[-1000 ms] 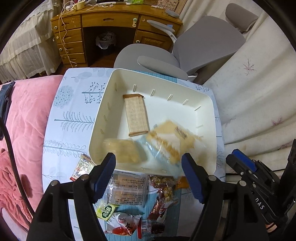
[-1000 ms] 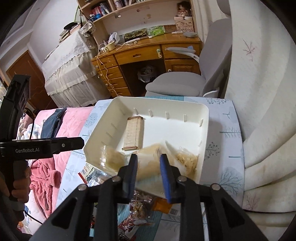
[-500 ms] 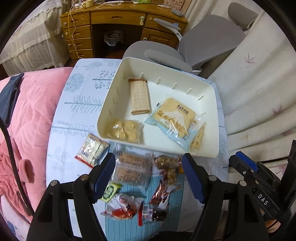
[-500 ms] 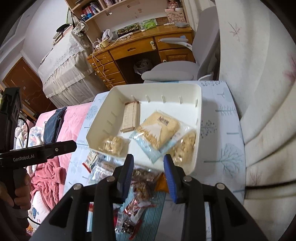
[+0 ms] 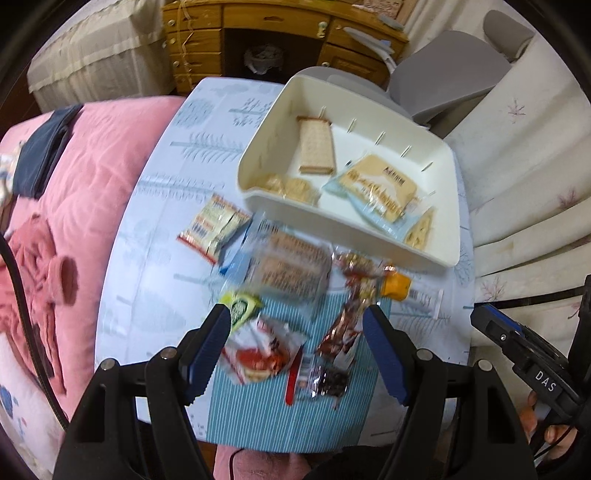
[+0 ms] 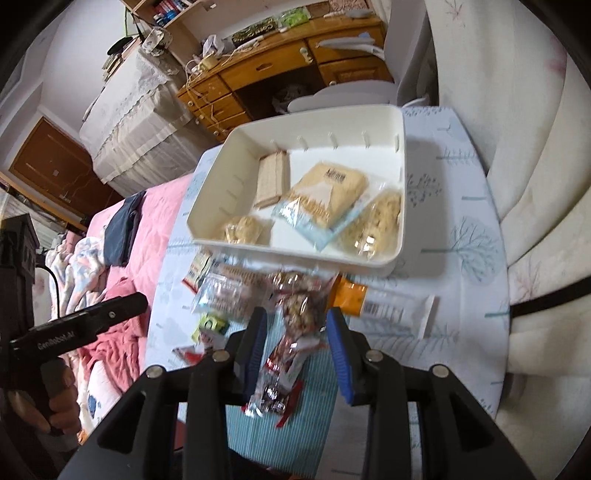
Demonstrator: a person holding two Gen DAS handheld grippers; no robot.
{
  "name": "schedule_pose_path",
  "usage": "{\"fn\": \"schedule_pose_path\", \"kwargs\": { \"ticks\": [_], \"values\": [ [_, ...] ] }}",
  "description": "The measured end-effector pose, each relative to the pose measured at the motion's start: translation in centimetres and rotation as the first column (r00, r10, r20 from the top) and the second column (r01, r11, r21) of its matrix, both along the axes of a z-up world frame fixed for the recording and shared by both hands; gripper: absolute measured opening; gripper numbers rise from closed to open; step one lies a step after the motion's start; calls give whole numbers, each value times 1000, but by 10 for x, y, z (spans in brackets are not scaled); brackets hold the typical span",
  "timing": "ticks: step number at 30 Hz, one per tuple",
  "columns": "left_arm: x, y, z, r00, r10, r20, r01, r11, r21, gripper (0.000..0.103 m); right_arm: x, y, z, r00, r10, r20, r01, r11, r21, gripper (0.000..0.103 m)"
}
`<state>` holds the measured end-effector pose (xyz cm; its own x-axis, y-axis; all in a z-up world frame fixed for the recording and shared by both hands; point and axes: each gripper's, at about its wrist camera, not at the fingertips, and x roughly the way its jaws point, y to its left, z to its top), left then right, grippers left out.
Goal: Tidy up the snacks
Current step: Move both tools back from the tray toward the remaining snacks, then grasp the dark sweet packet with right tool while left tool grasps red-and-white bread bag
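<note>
A white bin (image 5: 351, 236) stands on the blue tree-print table. It holds a wafer pack (image 5: 316, 147), a blue-and-cream cracker pack (image 5: 380, 188) and two clear cookie bags (image 5: 291, 186). In front of the bin lie loose snacks: a clear biscuit pack (image 5: 291, 266), a red-and-white packet (image 5: 212, 225), a green packet (image 5: 240, 306), a brown nut packet (image 5: 354, 295) and an orange packet (image 5: 397, 286). My left gripper (image 5: 295, 314) hangs open above the loose snacks. Over the nut packet (image 6: 295, 310) my right gripper (image 6: 296, 314) is open and holds nothing. The bin (image 6: 295, 254) lies beyond it.
A pink quilt (image 5: 92, 184) with a dark garment lies left of the table. Behind the bin are a grey chair (image 5: 443, 74) and a wooden desk (image 5: 258, 22). White patterned fabric (image 5: 535, 166) rises along the right side. A striped mat (image 5: 277, 413) covers the table's near edge.
Both grippers have drawn back from the bin to above the loose snacks. The cracker pack has come to rest in the bin. The right jaws have widened a little.
</note>
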<state>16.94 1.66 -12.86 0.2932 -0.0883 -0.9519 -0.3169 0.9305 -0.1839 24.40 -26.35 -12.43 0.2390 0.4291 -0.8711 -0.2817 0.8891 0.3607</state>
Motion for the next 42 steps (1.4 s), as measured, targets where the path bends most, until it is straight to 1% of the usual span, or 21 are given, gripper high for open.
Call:
{"fn": "schedule_pose_path", "kwargs": {
  "ticks": [4,7,8,10,16,18,20,26,29,30,32,35,38,40,42],
  "values": [
    [-16,-2,-6,1000,18,-17,-18,1000,-8,73,-11,-2,-8,999,19,-44,-18,1000,10,34],
    [-22,-3,-9,1000,4,-25,-4,1000,0,74,-18,-3,-14,996,19,-84,-17,1000,25,34],
    [-24,-3,-10,1000,-6,-27,7,1000,4,76,-20,-4,-16,995,17,-98,-15,1000,27,34],
    [-25,-2,-12,999,-34,-31,35,999,12,79,-25,-4,-19,993,8,-117,-4,999,35,34],
    [-30,5,-23,990,-123,-68,124,992,8,80,-40,-1,-28,987,-57,-149,63,997,39,34],
    [-32,7,-26,984,-161,-79,162,987,-3,84,-45,1,-33,981,-88,-172,96,995,37,34],
    [-34,8,-31,974,-206,-96,206,978,-7,85,-50,5,-40,973,-117,-197,128,991,43,34],
    [-35,12,-44,935,-328,-137,329,944,-13,85,-70,19,-56,945,-198,-260,216,975,41,35],
    [-36,14,-49,910,-389,-142,391,920,-12,87,-80,25,-63,928,-246,-280,267,963,37,47],
    [-36,14,-50,902,-407,-143,410,912,-12,87,-85,27,-66,922,-264,-285,286,957,37,48],
    [-37,14,-54,879,-455,-142,457,889,-15,88,-93,31,-71,910,-295,-291,318,948,32,49],
    [-37,13,-60,846,-513,-146,517,856,-12,88,-105,36,-80,893,-343,-292,363,932,16,54],
    [-35,9,-65,811,-567,-143,573,820,-7,89,-116,43,-88,883,-381,-273,394,919,-8,59],
    [-34,7,-70,788,-599,-142,605,796,-4,89,-123,48,-93,881,-400,-254,407,913,-26,59],
    [-31,4,-74,771,-622,-139,628,778,-2,89,-130,52,-98,875,-420,-238,422,905,-49,59]
  ]
}}
